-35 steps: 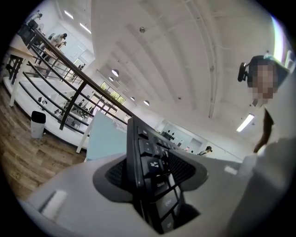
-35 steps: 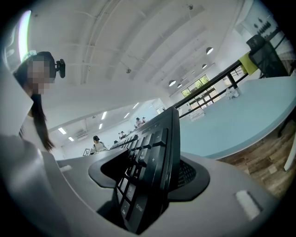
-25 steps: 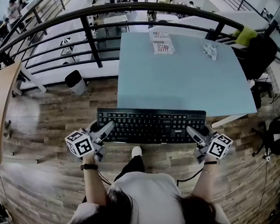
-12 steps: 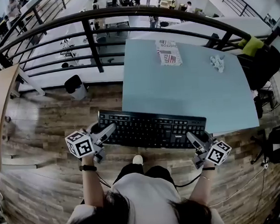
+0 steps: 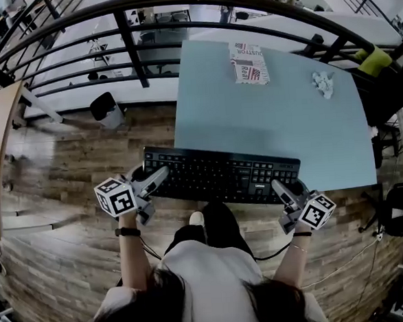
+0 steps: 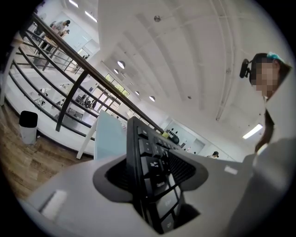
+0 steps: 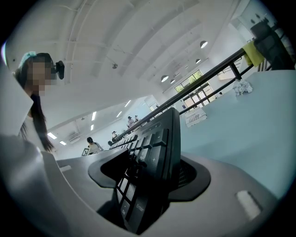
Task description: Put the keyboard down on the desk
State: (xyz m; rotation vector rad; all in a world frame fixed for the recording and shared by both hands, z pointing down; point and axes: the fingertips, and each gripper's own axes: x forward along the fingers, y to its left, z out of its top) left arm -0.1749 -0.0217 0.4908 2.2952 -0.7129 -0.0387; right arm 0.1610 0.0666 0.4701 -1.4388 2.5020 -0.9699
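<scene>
Pale blue surface (image 5: 268, 128), two items lying on it.
Printed red-and-white packet (image 5: 250, 62) lies flat at the far edge, on the railing (image 5: 177, 15) side. Crumpled white wad (image 5: 323, 84) sits to the right of the packet and a bit nearer the camera, well apart from it, close to the surface's right edge. Surface stands on a wood-plank floor (image 5: 65, 173). Black bin (image 5: 106, 110) stands on that floor, left of the packet, past the surface's left edge.

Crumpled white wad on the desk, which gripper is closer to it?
Right. The right gripper holds the keyboard at the end on the wad's side of the desk; the left gripper holds the opposite end, farther away.
</scene>
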